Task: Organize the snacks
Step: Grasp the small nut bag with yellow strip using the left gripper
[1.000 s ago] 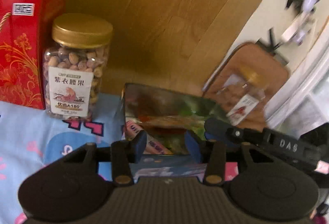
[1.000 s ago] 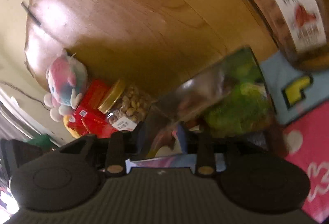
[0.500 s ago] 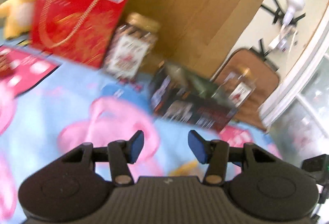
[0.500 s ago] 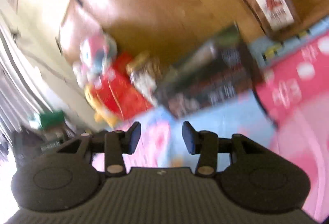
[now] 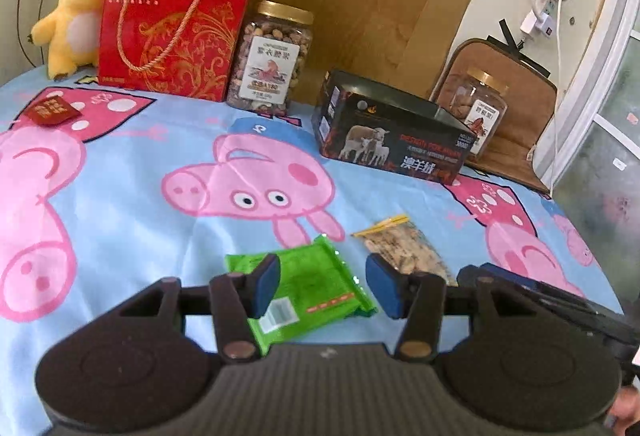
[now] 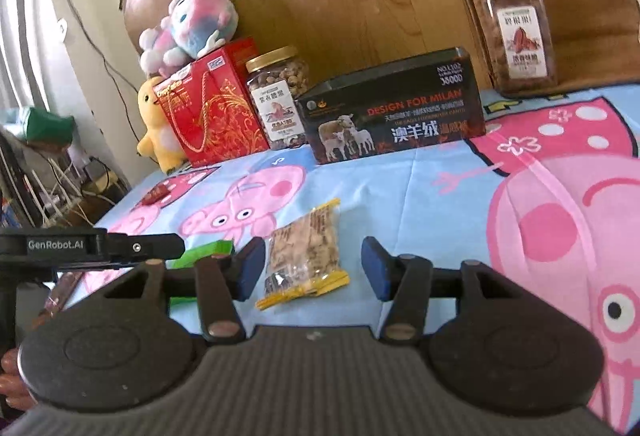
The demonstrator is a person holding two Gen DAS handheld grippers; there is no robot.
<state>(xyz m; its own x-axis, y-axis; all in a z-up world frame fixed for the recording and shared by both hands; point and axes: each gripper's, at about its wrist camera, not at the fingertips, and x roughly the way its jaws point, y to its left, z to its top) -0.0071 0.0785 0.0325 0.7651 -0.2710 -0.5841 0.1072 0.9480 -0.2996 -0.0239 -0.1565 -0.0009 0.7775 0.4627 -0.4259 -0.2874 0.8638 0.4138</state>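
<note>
L gripper (image 5: 322, 286) spread, over green pkt (image 5: 308, 292) | R gripper (image 6: 310, 272) just widened, clear pkt (image 6: 306, 250) btwn, unpinched | both light, crinkly, slick – pinch sealed edge

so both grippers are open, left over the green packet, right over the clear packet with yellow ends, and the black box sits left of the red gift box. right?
Not quite: the black box sits right of the red gift box, beyond the gold-lidded jar, as the left wrist view shows. The rest holds: left gripper open over the green packet, right gripper open over the clear packet with yellow ends.
</note>
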